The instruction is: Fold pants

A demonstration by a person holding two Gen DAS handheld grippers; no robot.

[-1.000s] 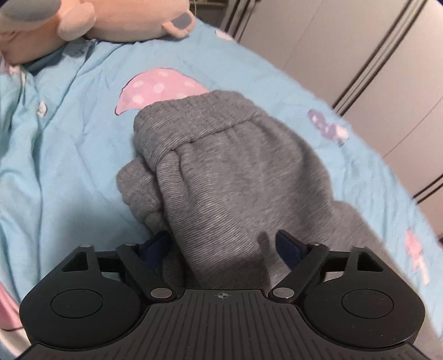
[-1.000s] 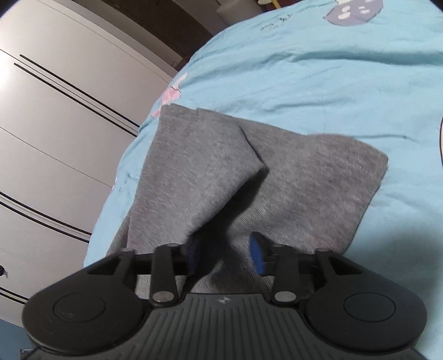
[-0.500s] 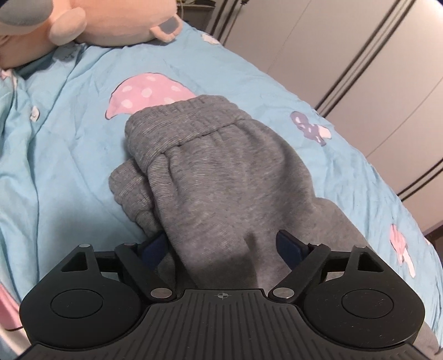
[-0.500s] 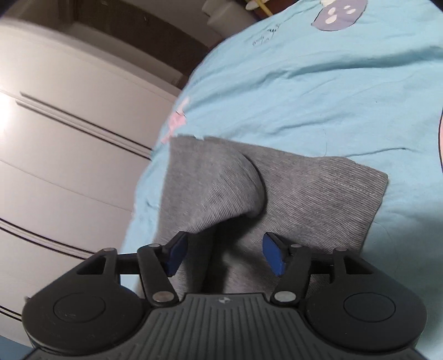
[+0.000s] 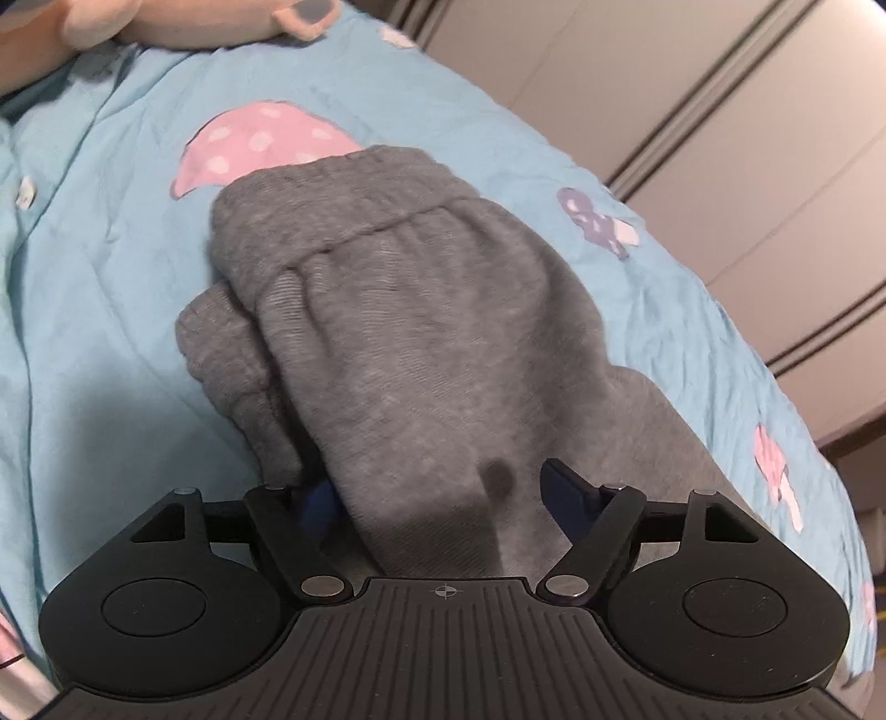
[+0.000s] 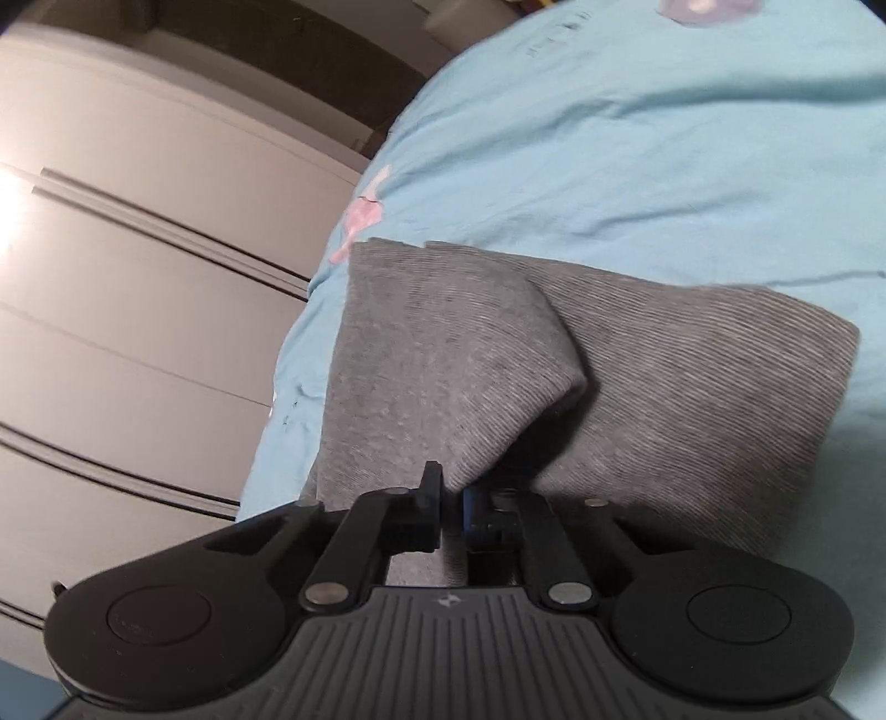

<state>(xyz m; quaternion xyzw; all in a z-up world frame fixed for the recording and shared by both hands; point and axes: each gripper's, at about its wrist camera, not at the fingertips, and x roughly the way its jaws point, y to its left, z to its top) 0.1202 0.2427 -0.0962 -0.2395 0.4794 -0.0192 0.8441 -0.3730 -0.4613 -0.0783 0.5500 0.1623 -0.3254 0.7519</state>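
In the left wrist view, the gray pants [image 5: 421, 343] lie on a bed with a light blue sheet [image 5: 99, 310]. The stretchy waistband [image 5: 338, 216] is at the far end, and it covers part of a pink mushroom picture [image 5: 260, 144] on the sheet. A pink plush toy [image 5: 183, 19] sits at the far left, and pale closet doors [image 5: 720, 111] stand on the right. The left claw [image 5: 443, 493] is spread wide, with a thick fold of the pants between its blue fingers. The left finger is mostly hidden by cloth. In the right wrist view, the pants [image 6: 692, 399] lie flat on the same blue sheet [image 6: 664, 166], near the left edge of the bed. One flap of the cloth [image 6: 448, 360] is lifted up off the layer under it. The right claw [image 6: 451, 501] is pinched nearly closed on the near edge of that flap. Closet doors [image 6: 138, 277] fill the left side.
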